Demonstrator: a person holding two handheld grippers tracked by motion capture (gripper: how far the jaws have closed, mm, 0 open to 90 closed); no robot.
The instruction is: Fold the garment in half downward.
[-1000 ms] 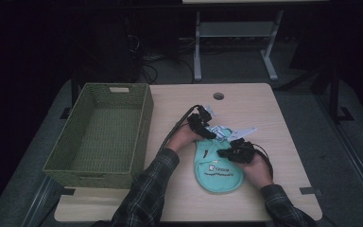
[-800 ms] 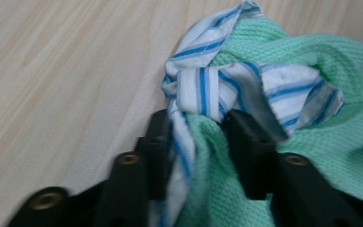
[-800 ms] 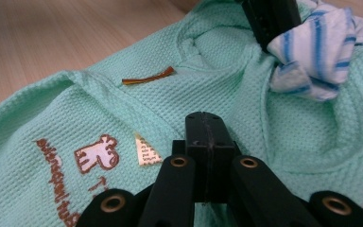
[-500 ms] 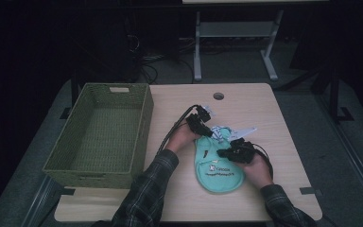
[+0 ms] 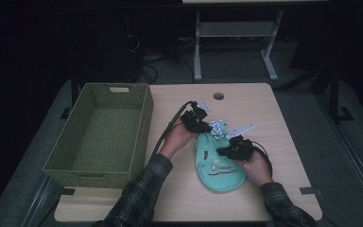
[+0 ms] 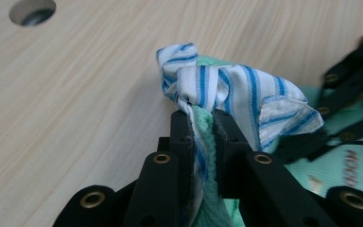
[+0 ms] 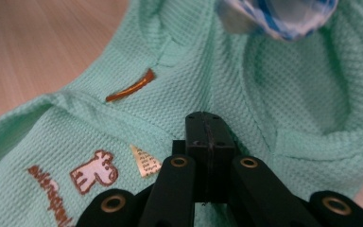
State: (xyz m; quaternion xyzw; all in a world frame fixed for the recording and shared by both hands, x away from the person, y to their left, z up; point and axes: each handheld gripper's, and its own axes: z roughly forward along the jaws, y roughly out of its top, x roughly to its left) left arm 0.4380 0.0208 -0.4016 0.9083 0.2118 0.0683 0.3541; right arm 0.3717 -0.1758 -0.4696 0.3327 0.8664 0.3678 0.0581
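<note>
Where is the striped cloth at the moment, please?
In the high view the striped cloth lies mid-table at the top of the green garment, pinched with it by the left gripper, right of the basket.

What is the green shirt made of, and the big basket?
The green shirt looks like soft knitted cloth: its surface shows a fine bumpy waffle weave, matte. The basket looks woven, perhaps from paper rope or grass, with rows of braided strands along its walls; which fibre can't be told.

A dim room, grey floor [image 5: 340, 142], metal stand [image 5: 231, 42] behind the table [image 5: 264, 109].
</note>
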